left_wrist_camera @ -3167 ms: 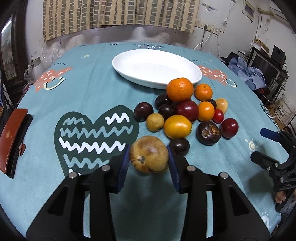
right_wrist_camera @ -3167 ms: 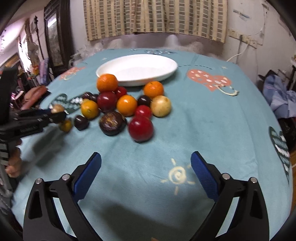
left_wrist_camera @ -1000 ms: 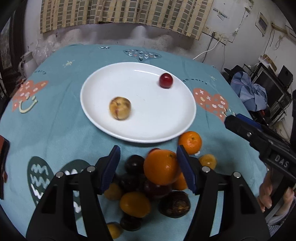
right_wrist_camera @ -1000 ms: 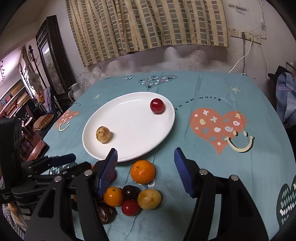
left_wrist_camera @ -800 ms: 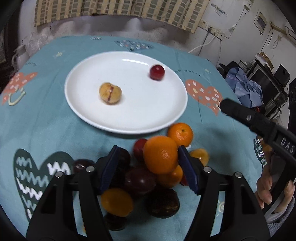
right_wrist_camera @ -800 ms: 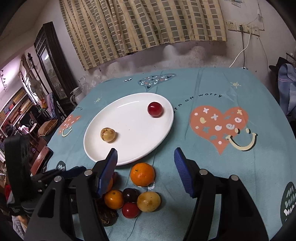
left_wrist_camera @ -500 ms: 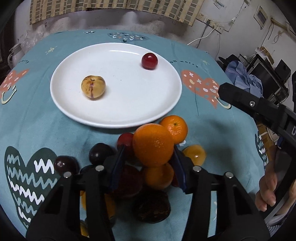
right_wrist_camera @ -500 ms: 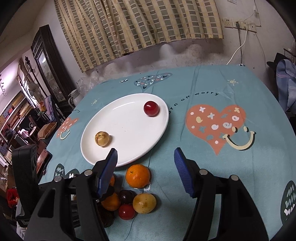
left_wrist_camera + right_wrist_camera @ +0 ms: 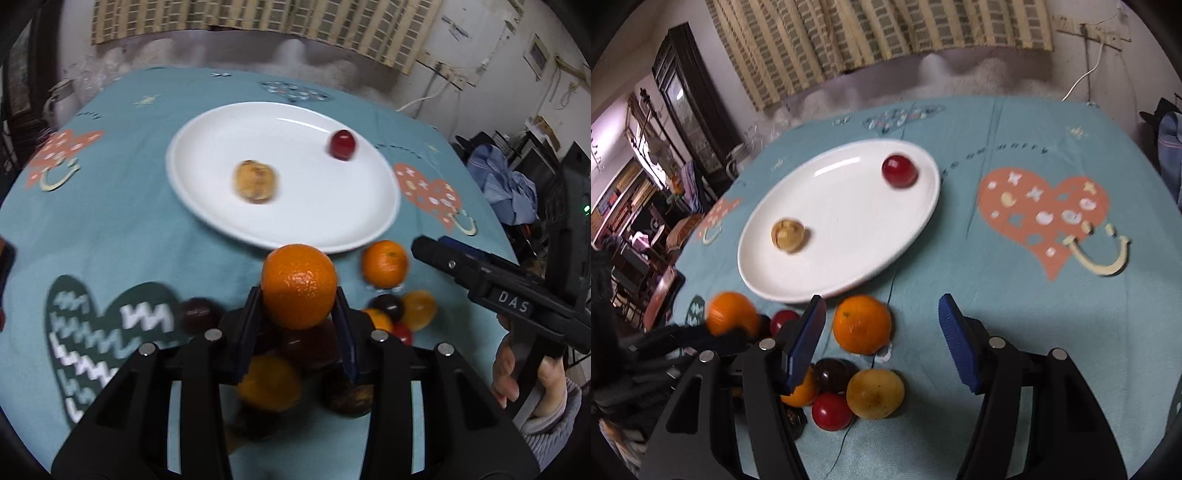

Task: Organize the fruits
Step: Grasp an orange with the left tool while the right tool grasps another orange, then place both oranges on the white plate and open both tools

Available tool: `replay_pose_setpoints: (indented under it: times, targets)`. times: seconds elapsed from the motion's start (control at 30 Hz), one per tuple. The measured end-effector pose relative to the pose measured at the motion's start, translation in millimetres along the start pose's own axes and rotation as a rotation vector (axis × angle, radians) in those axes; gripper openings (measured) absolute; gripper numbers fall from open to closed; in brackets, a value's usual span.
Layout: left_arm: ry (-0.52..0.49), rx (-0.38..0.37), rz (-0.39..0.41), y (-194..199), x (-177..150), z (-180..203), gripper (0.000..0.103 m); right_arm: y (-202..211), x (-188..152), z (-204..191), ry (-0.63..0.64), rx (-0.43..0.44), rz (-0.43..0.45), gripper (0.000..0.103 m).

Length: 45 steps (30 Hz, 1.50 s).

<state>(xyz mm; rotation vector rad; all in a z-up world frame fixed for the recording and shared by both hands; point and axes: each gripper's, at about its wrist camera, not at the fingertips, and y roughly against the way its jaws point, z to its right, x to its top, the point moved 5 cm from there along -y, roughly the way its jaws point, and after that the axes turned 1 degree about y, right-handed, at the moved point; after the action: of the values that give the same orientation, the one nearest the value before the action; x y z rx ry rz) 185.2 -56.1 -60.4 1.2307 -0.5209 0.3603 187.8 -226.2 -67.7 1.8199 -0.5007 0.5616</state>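
My left gripper (image 9: 298, 314) is shut on a large orange (image 9: 298, 286) and holds it above the fruit pile, just short of the white plate (image 9: 354, 229). The same orange shows in the right wrist view (image 9: 732, 314). On the plate (image 9: 846, 273) lie a brownish-yellow fruit (image 9: 255, 181) (image 9: 789, 235) and a red fruit (image 9: 342, 144) (image 9: 899, 171). My right gripper (image 9: 881, 339) is open and empty, its jaws standing over a smaller orange (image 9: 862, 323) at the plate's near edge.
Several loose fruits lie on the teal tablecloth: a yellow one (image 9: 875, 394), a red one (image 9: 832, 410), a dark plum (image 9: 833, 373), a dark plum (image 9: 197, 312). The right gripper body (image 9: 491, 291) reaches in from the right.
My left gripper closed on the large orange and lifted it off the pile. The right gripper came down closer to the smaller orange.
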Motion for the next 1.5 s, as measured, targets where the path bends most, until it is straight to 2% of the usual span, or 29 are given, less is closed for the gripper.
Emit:
replay_pose_setpoints:
  times: [0.13,0.27,0.4,0.43,0.5,0.53,0.7,0.8,0.9,0.97,1.07,1.23,1.4,1.43,1.47,1.5]
  targets:
    - [0.034,0.0,0.02,5.3,-5.0,-26.6,0.039,-15.7,-7.6,-3.9,0.041,-0.047,-0.02,0.064]
    - [0.052,-0.035,0.023,5.0,-2.8,-35.4,0.039,-22.0,-6.0,-7.7,0.051,-0.044,-0.013,0.064]
    - [0.048,-0.034,0.036,6.6,-0.5,-37.1,0.039,-37.8,-12.0,-15.5,0.072,-0.024,-0.053,0.063]
    - [0.051,-0.037,0.039,7.6,-0.1,-38.3,0.039,-38.5,-12.2,-18.2,0.091,-0.041,-0.039,0.062]
    - [0.05,-0.029,0.043,7.5,0.5,-39.0,0.039,-38.2,-12.5,-23.3,0.133,-0.057,-0.031,0.047]
    - [0.046,-0.017,0.049,7.4,0.7,-39.5,0.039,-37.2,-12.2,-23.8,0.131,-0.034,-0.027,0.044]
    - [0.032,0.063,0.099,13.0,3.0,-45.3,0.039,-22.8,-10.0,-17.8,0.098,-0.025,0.012,0.043]
    - [0.049,0.042,0.119,22.3,9.2,-48.3,0.039,4.2,-2.5,-20.5,0.09,-0.01,0.078,0.043]
    - [0.039,0.056,0.135,28.4,30.3,-46.4,0.039,31.5,15.5,-29.4,0.101,-0.022,0.159,0.044]
    - [0.012,0.079,0.151,29.1,53.6,-42.4,0.039,35.6,30.1,-34.2,0.101,-0.024,0.174,0.044]
    - [0.002,0.074,0.158,21.3,82.4,-36.0,0.039,23.8,50.4,-42.5,0.122,-0.047,0.172,0.044]
    - [0.01,0.065,0.131,-19.4,110.5,-33.4,0.039,-19.4,64.3,-43.5,0.101,-0.032,0.133,0.044]
    - [0.036,0.042,0.06,-61.7,125.7,-42.9,0.04,-54.3,58.4,-39.9,0.118,-0.086,0.043,0.044]
    - [0.046,0.032,0.067,-63.0,126.6,-44.5,0.043,-57.3,57.4,-37.3,0.111,-0.093,0.03,0.044]
    - [0.047,0.028,0.079,-62.8,127.0,-45.0,0.053,-57.0,57.0,-36.4,0.108,-0.087,0.032,0.045]
    - [0.039,0.035,0.085,-62.1,127.0,-44.3,0.057,-54.8,57.2,-35.7,0.105,-0.08,0.041,0.049]
